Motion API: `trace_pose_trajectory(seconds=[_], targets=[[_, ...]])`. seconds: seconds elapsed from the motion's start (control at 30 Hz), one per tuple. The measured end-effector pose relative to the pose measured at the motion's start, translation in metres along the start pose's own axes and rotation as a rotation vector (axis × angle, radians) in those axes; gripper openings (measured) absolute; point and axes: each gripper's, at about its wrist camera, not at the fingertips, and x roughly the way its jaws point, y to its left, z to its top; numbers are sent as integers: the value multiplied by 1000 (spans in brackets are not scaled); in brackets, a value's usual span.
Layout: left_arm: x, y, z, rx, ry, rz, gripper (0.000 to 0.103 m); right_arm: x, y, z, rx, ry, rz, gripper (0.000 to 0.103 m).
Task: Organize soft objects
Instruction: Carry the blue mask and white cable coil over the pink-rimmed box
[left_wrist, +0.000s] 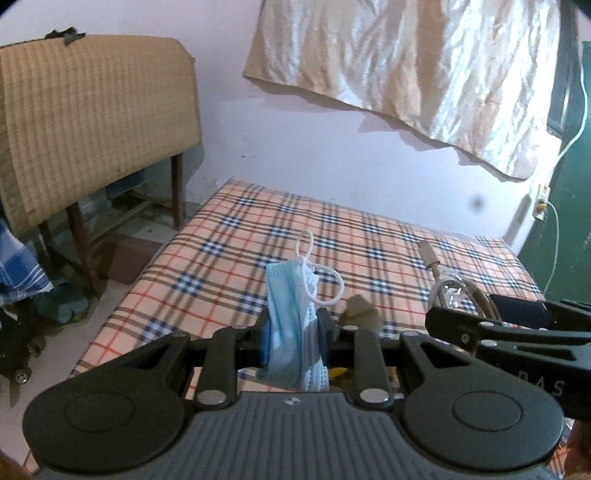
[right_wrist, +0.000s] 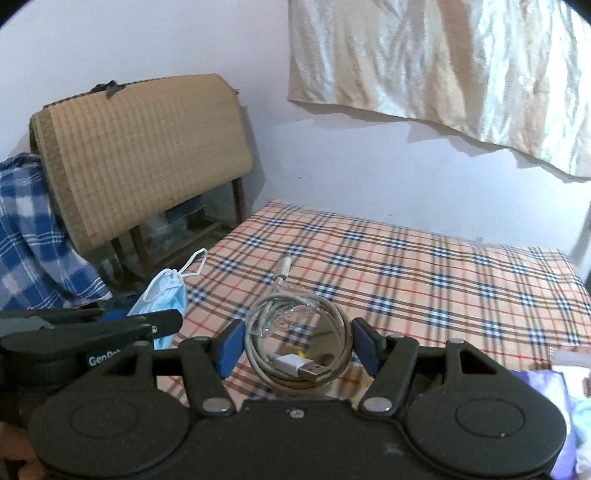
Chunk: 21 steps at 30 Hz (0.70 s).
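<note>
Far left: a woven mat (left_wrist: 96, 122) draped over a wooden frame, a blue checked cloth (right_wrist: 33, 236) hanging beside it. Centre: left gripper (left_wrist: 293, 332) clamped tight on a folded blue face mask (left_wrist: 288, 325), held upright above the plaid mattress (left_wrist: 236, 236), white ear loops (left_wrist: 317, 273) sticking up and drooping to the right. Just beside it, to the right: right gripper (right_wrist: 297, 345) with blue pads (right_wrist: 231, 345) pressed against both sides of a coiled grey cable (right_wrist: 295, 332), USB plug (right_wrist: 304, 367) lying across the lower part of the coil, other end of the cable poking up toward the wall. Upper right: a shiny beige cloth (left_wrist: 424, 62) hung on the pale wall.
</note>
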Motion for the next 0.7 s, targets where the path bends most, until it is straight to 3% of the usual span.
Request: trace_pose_trajectory(seconds=[0.7], targets=[[1, -60, -7, 73, 20, -100, 27, -46, -63, -15, 90, -21, -95, 75]])
